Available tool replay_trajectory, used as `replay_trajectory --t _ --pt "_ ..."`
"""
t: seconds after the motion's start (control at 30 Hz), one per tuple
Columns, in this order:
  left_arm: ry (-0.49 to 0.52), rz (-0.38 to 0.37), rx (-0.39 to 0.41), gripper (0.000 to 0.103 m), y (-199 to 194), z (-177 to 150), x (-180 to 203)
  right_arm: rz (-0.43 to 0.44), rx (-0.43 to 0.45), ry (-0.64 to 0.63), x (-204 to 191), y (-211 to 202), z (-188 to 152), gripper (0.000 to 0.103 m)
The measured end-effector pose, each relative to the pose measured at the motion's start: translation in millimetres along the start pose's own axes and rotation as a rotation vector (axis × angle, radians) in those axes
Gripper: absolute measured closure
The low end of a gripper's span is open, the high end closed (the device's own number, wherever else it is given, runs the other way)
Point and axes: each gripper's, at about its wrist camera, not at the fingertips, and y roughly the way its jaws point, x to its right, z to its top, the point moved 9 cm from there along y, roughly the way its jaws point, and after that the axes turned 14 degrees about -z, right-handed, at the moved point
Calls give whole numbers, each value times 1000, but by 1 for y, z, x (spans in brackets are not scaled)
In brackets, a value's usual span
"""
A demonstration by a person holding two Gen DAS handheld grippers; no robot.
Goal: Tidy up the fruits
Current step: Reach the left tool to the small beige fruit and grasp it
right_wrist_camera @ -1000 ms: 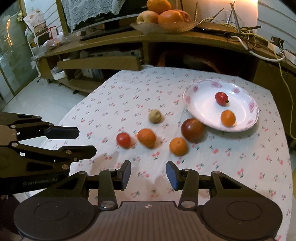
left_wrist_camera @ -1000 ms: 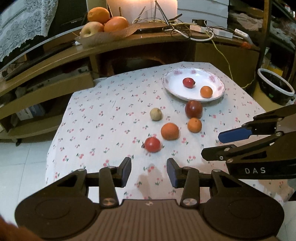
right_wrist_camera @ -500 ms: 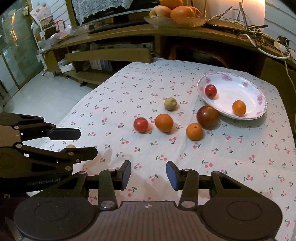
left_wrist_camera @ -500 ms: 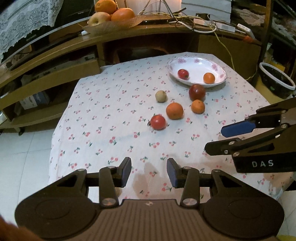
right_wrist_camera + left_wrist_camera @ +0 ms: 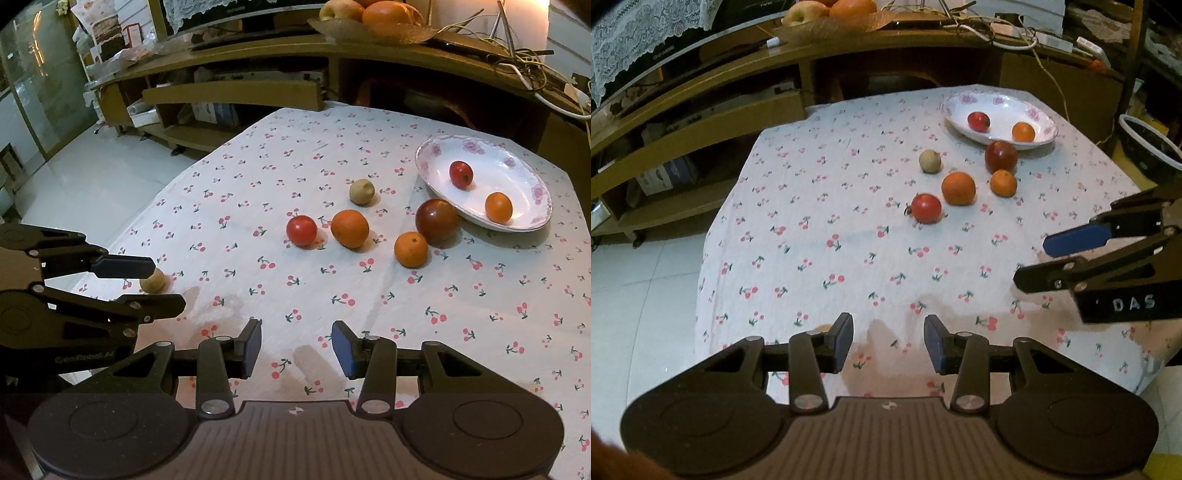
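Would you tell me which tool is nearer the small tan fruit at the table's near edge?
Left. The left tool sits right beside that tan fruit; the right tool is farther off.

Left tool [image 5: 888,343] wide apart and empty, right tool [image 5: 295,347] likewise, side by side

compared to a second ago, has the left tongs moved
Yes. In its own wrist view the left tongs has pulled back toward the near edge of the table: the plate and loose fruit now sit farther off, with more tablecloth showing.
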Motion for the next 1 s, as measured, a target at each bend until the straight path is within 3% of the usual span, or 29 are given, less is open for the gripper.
replay_trajectory --t 0.43,1.0 --pt "-37 18 2 56 4 -6 -16 11 -18 -22 -5 6 -3 59" --pt "-76 143 16 53 10 -4 -53 9 -39 -26 -5 16 -4 59"
